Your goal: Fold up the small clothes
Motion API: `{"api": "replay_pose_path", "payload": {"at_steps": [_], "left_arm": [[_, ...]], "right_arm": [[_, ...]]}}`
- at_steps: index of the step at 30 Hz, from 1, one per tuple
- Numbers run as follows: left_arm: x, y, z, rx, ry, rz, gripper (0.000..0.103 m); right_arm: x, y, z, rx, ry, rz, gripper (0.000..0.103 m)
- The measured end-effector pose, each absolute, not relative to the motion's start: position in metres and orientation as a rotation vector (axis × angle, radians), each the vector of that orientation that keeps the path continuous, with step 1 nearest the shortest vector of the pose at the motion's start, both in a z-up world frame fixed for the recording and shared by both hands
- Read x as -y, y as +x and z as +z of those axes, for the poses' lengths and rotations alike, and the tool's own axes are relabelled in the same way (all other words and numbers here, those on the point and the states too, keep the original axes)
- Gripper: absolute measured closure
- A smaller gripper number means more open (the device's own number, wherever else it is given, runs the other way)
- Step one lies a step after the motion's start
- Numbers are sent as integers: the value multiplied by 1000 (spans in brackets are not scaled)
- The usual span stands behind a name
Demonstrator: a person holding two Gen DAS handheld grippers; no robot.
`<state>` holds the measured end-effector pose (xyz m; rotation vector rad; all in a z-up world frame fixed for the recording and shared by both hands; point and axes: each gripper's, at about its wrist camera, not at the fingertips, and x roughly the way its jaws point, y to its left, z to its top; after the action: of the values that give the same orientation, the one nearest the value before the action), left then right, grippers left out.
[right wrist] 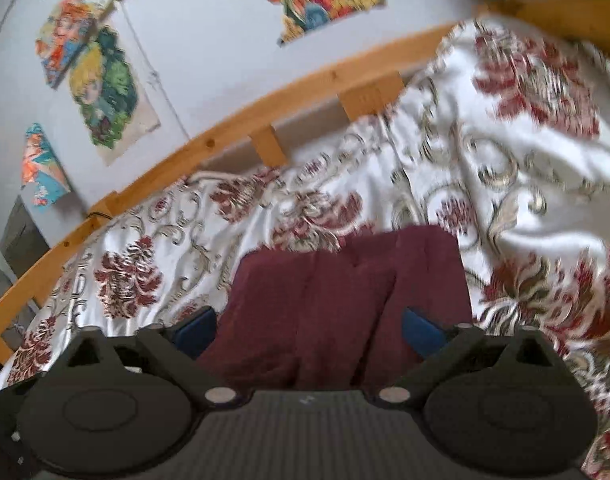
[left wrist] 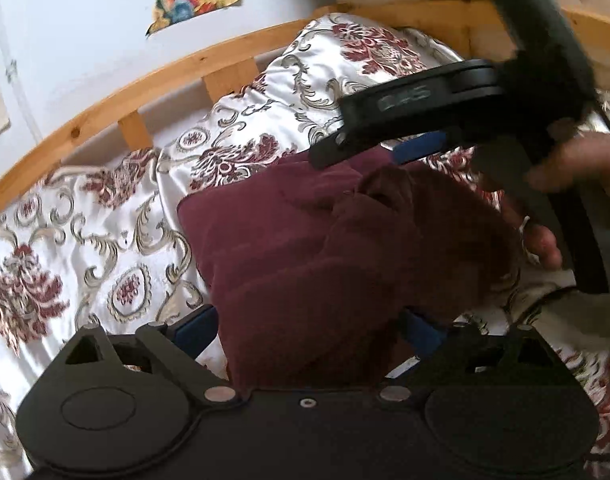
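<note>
Both my left gripper (left wrist: 311, 332) and right gripper (right wrist: 309, 328) gape, empty, over the maroon garment (left wrist: 325, 248); next, pinch an edge to fold.

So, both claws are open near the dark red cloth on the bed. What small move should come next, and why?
Probably close the left claw on the near edge of the dark red cloth. The cloth lies bunched between its open fingers, the right claw grips nothing, and the fold looks unfinished.
</note>
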<state>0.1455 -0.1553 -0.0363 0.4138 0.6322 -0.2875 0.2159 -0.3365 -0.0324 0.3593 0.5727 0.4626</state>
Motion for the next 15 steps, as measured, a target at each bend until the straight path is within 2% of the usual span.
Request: {"api": "replay_pose_path", "payload": {"at_steps": [3, 8, 9, 10, 11, 13, 15], "left_arm": [[161, 141, -40, -603, 476, -294, 13], [168, 134, -41, -564, 547, -321, 43], [169, 134, -42, -559, 556, -325, 48], [170, 134, -43, -555, 567, -324, 58], [171, 133, -44, -549, 579, -317, 67], [172, 133, -45, -533, 586, -315, 79], [174, 132, -43, -523, 579, -312, 82]], "right_arm": [[336, 221, -43, -598, 378, 448, 21], [333, 223, -56, -641, 369, 431, 42], [333, 224, -58, -649, 378, 431, 43], [333, 225, -59, -657, 387, 431, 48], [334, 225, -61, -661, 398, 432, 58], [334, 226, -64, -668, 402, 433, 75], [335, 224, -63, -650, 403, 438, 81]]}}
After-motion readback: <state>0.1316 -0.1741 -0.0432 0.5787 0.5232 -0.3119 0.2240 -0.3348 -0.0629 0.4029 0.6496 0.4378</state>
